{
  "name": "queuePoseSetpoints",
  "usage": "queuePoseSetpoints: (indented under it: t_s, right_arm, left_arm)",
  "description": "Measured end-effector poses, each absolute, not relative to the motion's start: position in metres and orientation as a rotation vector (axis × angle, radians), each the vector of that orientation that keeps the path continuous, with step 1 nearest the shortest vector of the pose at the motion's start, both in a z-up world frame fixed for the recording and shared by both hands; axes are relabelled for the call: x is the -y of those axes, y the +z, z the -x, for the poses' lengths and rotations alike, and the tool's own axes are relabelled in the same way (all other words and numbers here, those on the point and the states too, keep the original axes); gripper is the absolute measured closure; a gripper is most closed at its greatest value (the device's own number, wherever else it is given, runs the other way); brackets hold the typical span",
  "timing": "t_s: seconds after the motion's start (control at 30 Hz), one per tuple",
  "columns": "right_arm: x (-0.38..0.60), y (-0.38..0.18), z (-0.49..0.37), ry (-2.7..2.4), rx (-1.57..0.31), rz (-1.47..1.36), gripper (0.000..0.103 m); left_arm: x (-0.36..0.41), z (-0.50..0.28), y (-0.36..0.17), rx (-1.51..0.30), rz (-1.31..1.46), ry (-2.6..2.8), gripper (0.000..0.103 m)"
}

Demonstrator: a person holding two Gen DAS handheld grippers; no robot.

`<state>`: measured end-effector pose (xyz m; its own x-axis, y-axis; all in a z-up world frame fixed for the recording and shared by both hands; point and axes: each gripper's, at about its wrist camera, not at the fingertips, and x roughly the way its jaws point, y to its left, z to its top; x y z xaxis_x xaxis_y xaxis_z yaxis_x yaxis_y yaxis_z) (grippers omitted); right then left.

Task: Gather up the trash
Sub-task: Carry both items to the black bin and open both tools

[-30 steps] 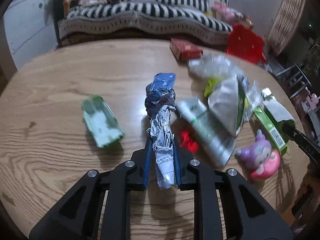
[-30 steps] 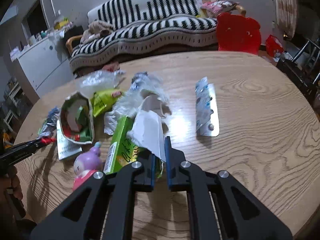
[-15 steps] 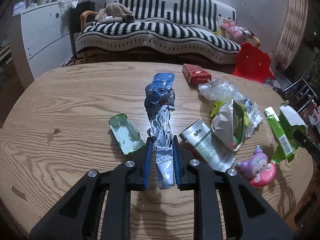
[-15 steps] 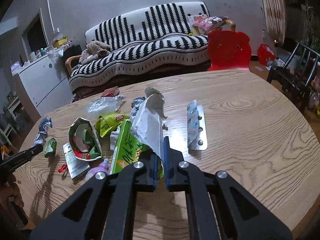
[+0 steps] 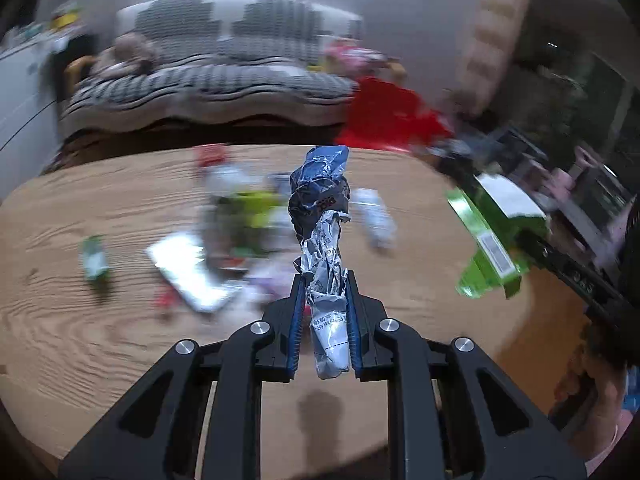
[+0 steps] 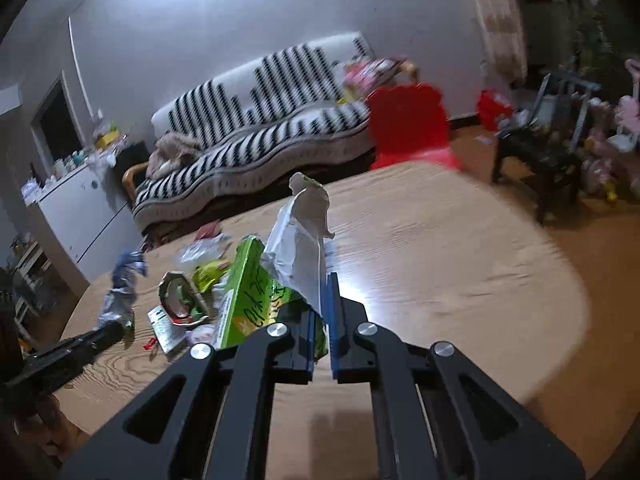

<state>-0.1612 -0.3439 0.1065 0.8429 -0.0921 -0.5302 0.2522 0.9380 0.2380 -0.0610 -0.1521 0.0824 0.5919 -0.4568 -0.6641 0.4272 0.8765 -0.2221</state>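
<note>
A crumpled blue and silver foil wrapper (image 5: 320, 208) stands up between the fingers of my left gripper (image 5: 325, 278), which is shut on it above the round wooden table (image 5: 80, 340). My right gripper (image 6: 322, 300) is shut on a green carton (image 6: 248, 292) with a torn white flap (image 6: 304, 232), also held clear of the table. In the left wrist view the green carton (image 5: 486, 240) hangs at the right in the right gripper (image 5: 536, 248). The right wrist view shows the left gripper (image 6: 108, 328) with the foil wrapper (image 6: 120, 288) at the far left.
Loose trash lies blurred on the table: a silver pouch (image 5: 188, 272), a small green wrapper (image 5: 94, 260), a yellow-green bag (image 6: 210, 274) and an opened snack bag (image 6: 180, 300). Beyond the table are a red chair (image 6: 408, 120), a striped sofa (image 6: 260, 128) and a dark stool (image 6: 548, 160).
Both grippers have risen and drawn back from the pile, each carrying its piece of trash off the table. The table's trash now looks smaller, lower and shifted left in the left wrist view.
</note>
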Motion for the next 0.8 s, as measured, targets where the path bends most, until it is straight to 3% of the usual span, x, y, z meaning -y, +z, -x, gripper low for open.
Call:
queuePoseSetpoints:
  t_s: [0.17,0.3,0.57,0.8]
  right_arm:
    - [0.387,0.133,0.251,-0.287,-0.511,-0.313,0.097]
    - [0.421,0.111,0.311,-0.386,-0.558,-0.363,0.097]
    - [0.468,-0.047,0.377,-0.495,-0.855,-0.588,0.096]
    - [0.468,-0.106,0.376,-0.502,-0.978,-0.626,0.096]
  left_arm:
    - [0.242,0.117,0.079,-0.834,-0.034,-0.722,0.085]
    - [0.307,0.159,0.040,-0.943,-0.117,-0.846,0.085]
    - [0.379,0.197,-0.108,-1.213,-0.277,-0.886,0.084]
    - [0.386,0.200,-0.156,-1.266,-0.359,-0.891,0.084]
